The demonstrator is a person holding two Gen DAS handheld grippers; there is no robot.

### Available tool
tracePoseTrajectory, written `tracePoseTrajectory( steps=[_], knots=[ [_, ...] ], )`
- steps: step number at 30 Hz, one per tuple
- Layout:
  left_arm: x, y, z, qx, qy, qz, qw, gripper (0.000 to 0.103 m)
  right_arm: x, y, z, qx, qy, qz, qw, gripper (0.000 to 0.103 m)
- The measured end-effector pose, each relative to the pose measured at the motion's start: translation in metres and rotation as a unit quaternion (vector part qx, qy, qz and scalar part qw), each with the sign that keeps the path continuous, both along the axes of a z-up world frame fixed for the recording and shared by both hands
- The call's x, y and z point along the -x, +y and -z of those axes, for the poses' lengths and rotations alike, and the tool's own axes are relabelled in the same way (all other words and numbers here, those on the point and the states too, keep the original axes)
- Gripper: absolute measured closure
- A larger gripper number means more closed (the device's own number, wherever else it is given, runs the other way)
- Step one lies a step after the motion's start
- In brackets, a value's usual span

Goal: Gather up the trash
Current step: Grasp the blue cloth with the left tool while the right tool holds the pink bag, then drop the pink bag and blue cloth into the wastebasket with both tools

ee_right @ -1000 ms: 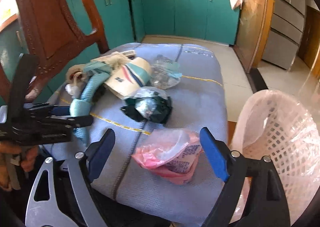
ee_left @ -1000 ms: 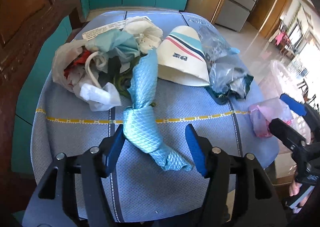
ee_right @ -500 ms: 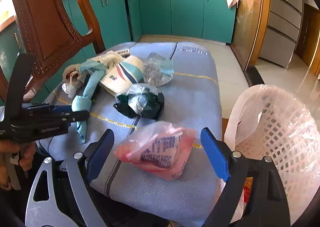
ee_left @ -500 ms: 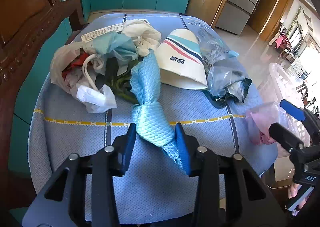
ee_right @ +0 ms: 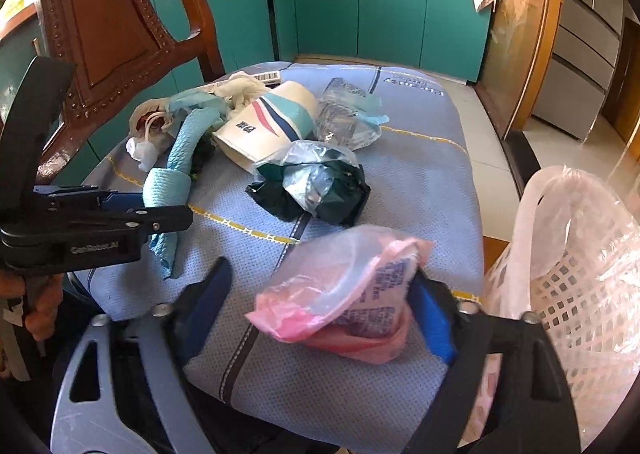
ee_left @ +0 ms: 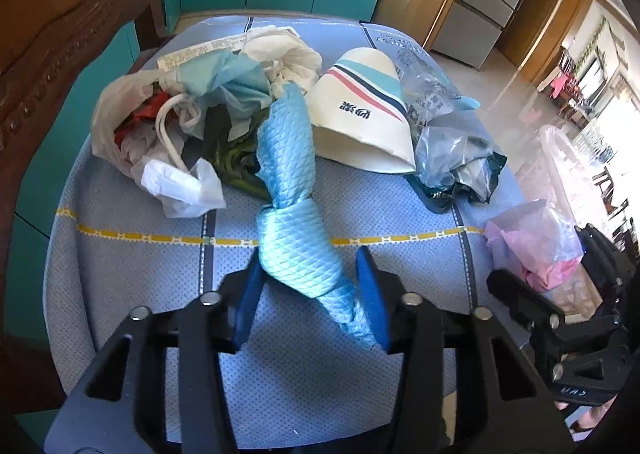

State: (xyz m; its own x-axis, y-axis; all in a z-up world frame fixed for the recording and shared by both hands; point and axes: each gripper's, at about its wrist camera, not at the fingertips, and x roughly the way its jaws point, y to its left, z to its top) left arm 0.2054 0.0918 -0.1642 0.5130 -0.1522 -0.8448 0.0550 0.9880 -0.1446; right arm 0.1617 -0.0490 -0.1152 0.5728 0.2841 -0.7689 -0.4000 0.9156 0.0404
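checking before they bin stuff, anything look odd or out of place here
The paper cup lies tipped on its side among the litter, and the blue cloth is knotted. No spill shows. The basket stands beside the table.

A quilted, faintly shiny light-blue cloth (ee_left: 294, 214) is seen beside a smooth paper cup (ee_left: 360, 122); crinkled glossy plastic bags (ee_left: 452, 142) lie beyond it, on matt woven fabric cushion (ee_left: 132, 278).

Bare blue surface (ee_right: 420, 182) lies open at centre right of the right view; the trash pile (ee_left: 208, 122) and chair back (ee_right: 116, 14) block the left.
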Motion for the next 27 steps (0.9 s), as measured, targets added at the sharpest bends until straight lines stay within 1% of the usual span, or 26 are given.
tracePoseTrajectory(
  steps=[1,4,9,14,16,21,27],
  knots=[
    [0.0,-0.002,-0.001,-0.007,-0.003,0.001,1.0,0.066,0.0,0.001,0.0,0.002,0.0,-0.002,1.0,0.039],
    [0.004,-0.005,-0.004,-0.02,-0.014,0.002,0.9997,0.069,0.002,0.0,-0.001,0.001,-0.002,-0.002,1.0,0.041],
    [0.016,-0.012,-0.017,-0.055,-0.056,-0.006,0.9969,0.07,0.009,-0.003,-0.011,0.002,-0.015,0.004,1.0,0.042],
    [0.034,-0.01,-0.035,-0.065,-0.098,-0.014,0.993,0.07,0.019,-0.006,-0.03,0.005,-0.039,0.006,0.999,0.042],
    [0.047,-0.011,-0.046,-0.071,-0.121,-0.021,0.9899,0.07,0.022,-0.008,-0.039,0.003,-0.048,0.007,0.999,0.042],
    [0.07,-0.017,-0.067,-0.089,-0.158,-0.023,0.9831,0.07,0.03,-0.013,-0.059,0.0,-0.073,0.008,0.997,0.042],
    [0.081,-0.026,-0.083,-0.094,-0.177,-0.014,0.9796,0.07,0.036,-0.012,-0.065,0.0,-0.083,0.006,0.997,0.042]
  ],
)
